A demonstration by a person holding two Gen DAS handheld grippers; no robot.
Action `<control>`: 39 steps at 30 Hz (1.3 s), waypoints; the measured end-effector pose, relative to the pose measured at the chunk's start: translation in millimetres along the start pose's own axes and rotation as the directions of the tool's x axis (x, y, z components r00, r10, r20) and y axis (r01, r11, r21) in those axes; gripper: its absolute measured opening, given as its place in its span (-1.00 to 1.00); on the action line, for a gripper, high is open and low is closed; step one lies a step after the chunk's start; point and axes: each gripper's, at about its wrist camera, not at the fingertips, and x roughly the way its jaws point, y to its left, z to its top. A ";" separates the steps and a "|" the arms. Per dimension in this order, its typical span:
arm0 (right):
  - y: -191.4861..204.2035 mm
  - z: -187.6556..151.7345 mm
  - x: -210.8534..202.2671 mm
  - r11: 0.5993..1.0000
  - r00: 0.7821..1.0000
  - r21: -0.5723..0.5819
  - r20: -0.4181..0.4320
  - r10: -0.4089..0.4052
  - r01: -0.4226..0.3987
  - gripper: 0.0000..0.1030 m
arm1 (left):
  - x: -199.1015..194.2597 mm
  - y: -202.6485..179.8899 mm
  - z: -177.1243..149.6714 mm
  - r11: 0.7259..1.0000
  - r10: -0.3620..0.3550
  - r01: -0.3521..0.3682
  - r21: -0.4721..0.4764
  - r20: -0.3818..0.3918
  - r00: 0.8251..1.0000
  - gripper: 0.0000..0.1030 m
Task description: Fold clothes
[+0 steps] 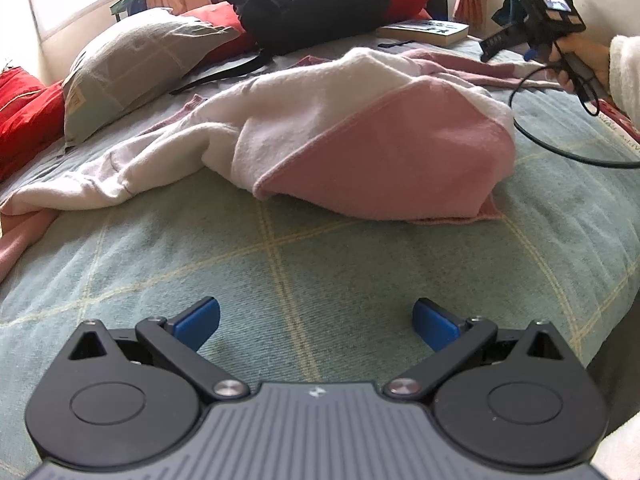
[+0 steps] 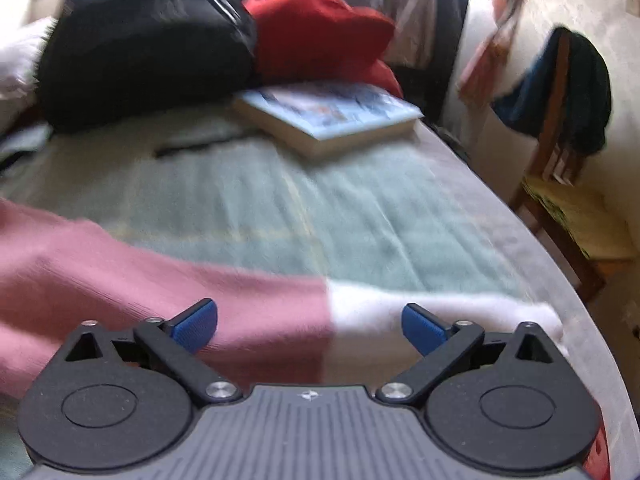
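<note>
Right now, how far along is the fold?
Barely started. The garment lies bunched on the bed, one pink flap turned over, no neat fold. Nothing in hand: left gripper and right gripper are both open, the right above a pink-white edge. All folds remain.

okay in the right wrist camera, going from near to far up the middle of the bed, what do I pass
right gripper, open → pink and white garment → bare green bedspread → book → red cushion.
</note>
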 end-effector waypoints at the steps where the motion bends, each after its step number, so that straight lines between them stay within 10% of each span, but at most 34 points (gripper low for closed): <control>1: 4.7 3.0 -6.9 0.999 0.999 -0.008 0.019 0.033 -0.033 0.94 | -0.1 0.8 0.3 1.000 0.002 -0.002 -0.001 0.000 1.000 0.99; 9: 74.0 23.6 -33.2 0.952 0.954 -0.067 -0.038 0.298 -0.300 0.93 | 0.1 4.8 -0.3 1.000 0.011 -0.011 -0.012 0.001 1.000 0.99; 16: 118.4 44.9 -7.7 0.867 0.852 0.056 -0.167 0.497 -0.495 0.94 | 3.0 15.0 -1.8 0.999 -0.001 0.001 -0.043 0.004 1.000 0.99; 22: 126.3 46.9 49.1 0.877 0.842 0.165 -0.250 0.479 -0.451 1.00 | 5.9 26.2 -2.3 0.998 -0.011 0.012 -0.065 0.011 1.000 0.99; 29: 133.3 55.2 55.7 0.902 0.878 0.121 -0.205 0.432 -0.415 1.00 | 2.9 29.5 -3.7 0.997 -0.016 0.018 -0.075 0.017 1.000 0.99; 39: 112.0 31.4 -53.2 0.890 0.878 0.008 -0.165 0.450 -0.455 1.00 | -19.2 30.9 -9.8 0.997 0.011 -0.007 -0.075 0.042 0.999 0.99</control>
